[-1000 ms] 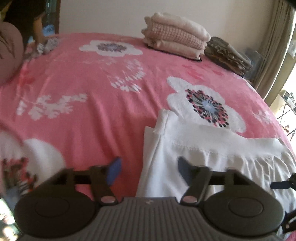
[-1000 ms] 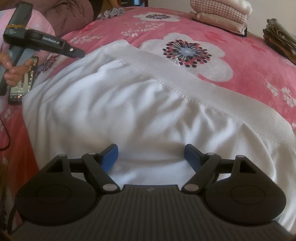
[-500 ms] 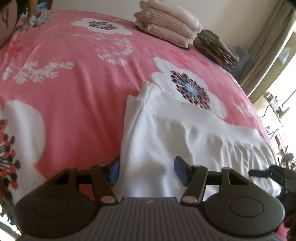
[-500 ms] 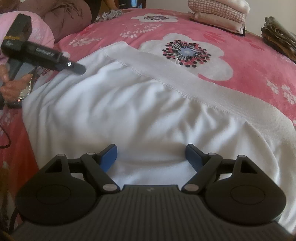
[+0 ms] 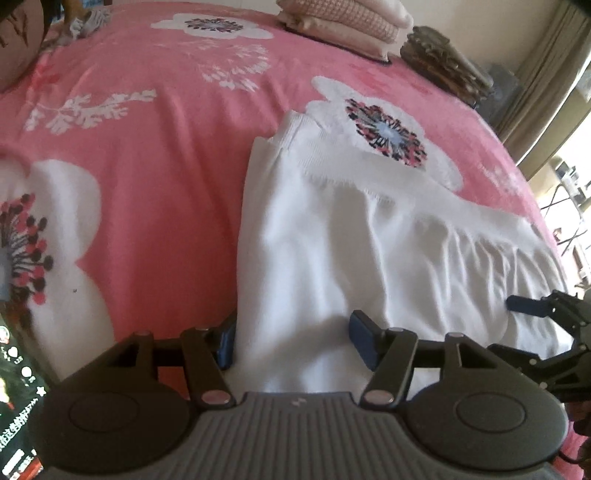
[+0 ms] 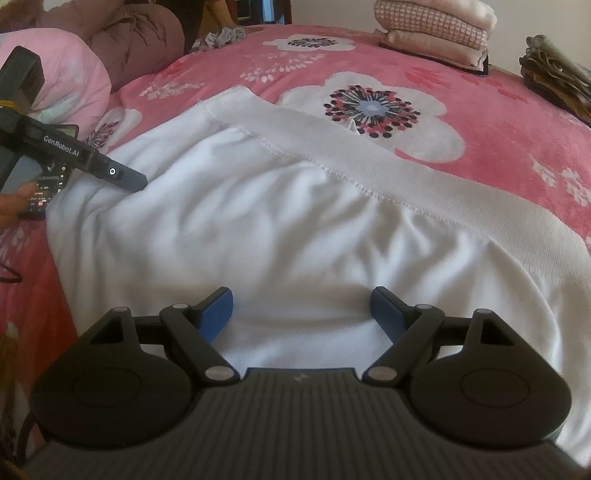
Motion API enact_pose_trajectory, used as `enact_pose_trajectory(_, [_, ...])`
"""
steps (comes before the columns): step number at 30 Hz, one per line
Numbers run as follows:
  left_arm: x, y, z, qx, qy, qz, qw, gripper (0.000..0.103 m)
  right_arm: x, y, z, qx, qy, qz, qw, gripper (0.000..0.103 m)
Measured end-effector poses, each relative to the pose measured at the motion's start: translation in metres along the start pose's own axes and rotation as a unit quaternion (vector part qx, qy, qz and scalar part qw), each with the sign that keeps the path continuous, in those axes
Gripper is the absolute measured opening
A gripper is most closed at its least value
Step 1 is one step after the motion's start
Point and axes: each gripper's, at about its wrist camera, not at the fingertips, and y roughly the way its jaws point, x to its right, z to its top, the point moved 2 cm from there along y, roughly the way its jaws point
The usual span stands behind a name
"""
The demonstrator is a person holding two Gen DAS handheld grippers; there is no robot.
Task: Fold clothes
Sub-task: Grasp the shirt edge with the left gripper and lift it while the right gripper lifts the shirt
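A white garment (image 5: 369, 240) with a ribbed band (image 6: 369, 155) lies spread on the pink flowered bedspread (image 5: 147, 147). My left gripper (image 5: 293, 336) stands at the garment's left edge. One blue finger is on the bedspread beside the cloth, the other rests over the cloth, and the pads are apart. In the right wrist view the left gripper (image 6: 122, 177) pokes in over the garment (image 6: 258, 229) from the left. My right gripper (image 6: 302, 306) hovers open above the garment's near part with only flat cloth below. It also shows as the right gripper (image 5: 535, 306) at the right edge.
A folded pink and cream stack (image 6: 436, 29) and a dark folded pile (image 6: 554, 74) sit at the bed's far side. Pillows (image 6: 55, 74) lie at the left. A phone (image 6: 40, 184) rests near the holding hand. Curtains (image 5: 535, 92) hang beyond the bed.
My left gripper has moved right to the garment's left edge, so that its fingers now straddle it, and its jaws have narrowed a little. The right gripper has kept still.
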Motion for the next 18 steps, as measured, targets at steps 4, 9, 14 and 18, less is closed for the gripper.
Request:
enact_pose_trajectory(4, [0.004,0.002,0.007,-0.019,-0.013,0.013,0.9996,0.043,0.000,-0.001,-0.002,0.006,0.003,0.001,1.000,0.082])
enact_pose_trajectory(9, [0.019,-0.021,0.013,-0.001,-0.032,0.027,0.9991,0.014,0.001,-0.002,-0.003,0.012,0.001,0.002,1.000,0.082])
enact_pose_trajectory(14, [0.053,-0.051,0.030,0.012,-0.042,-0.013,0.9990,0.013,0.000,-0.003,-0.005,0.019,-0.003,0.002,1.000,0.082])
enact_pose_trajectory(18, [0.099,-0.062,0.051,-0.003,-0.014,-0.070,0.9974,0.012,0.000,-0.005,-0.008,0.027,-0.008,0.000,1.000,0.082])
